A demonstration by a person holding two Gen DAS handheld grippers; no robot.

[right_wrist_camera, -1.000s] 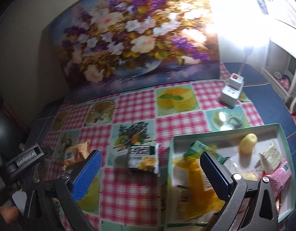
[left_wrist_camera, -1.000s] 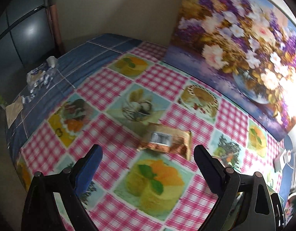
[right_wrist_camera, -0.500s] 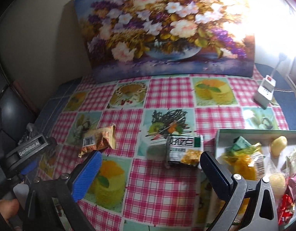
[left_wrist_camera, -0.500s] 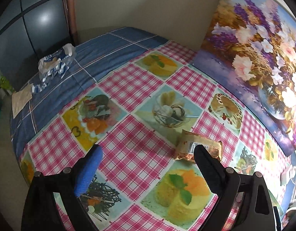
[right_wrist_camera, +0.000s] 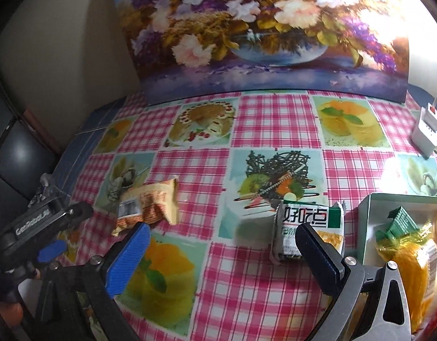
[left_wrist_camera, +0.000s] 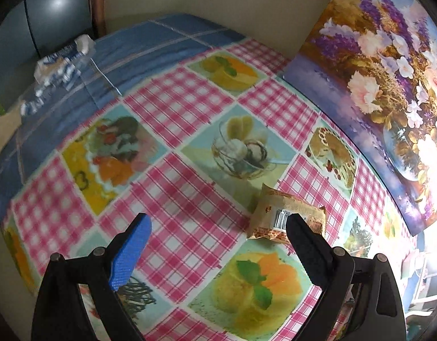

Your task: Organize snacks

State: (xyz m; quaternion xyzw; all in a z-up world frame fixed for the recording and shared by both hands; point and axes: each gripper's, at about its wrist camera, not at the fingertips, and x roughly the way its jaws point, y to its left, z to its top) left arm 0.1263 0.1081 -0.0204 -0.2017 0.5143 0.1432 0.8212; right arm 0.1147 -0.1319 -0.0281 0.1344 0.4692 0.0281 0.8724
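Holding: we carry nothing in either tool.
Left tool: fingers apart over the bench; orange snack packet at its right finger.
Right tool: fingers apart; green-white snack pack by its right finger.
Tray: right, snacks inside.

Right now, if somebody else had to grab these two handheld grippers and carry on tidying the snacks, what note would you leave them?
Left gripper: jaws open, empty, above the tablecloth beside the tan snack packet.
Right gripper: jaws open, empty, next to the green-and-white snack packet.
Box at the right already holds the yellow packet and a green packet.
Done: some snacks are in the box.
Left: both loose packets on the cloth are not yet picked up; each probably goes into the box.
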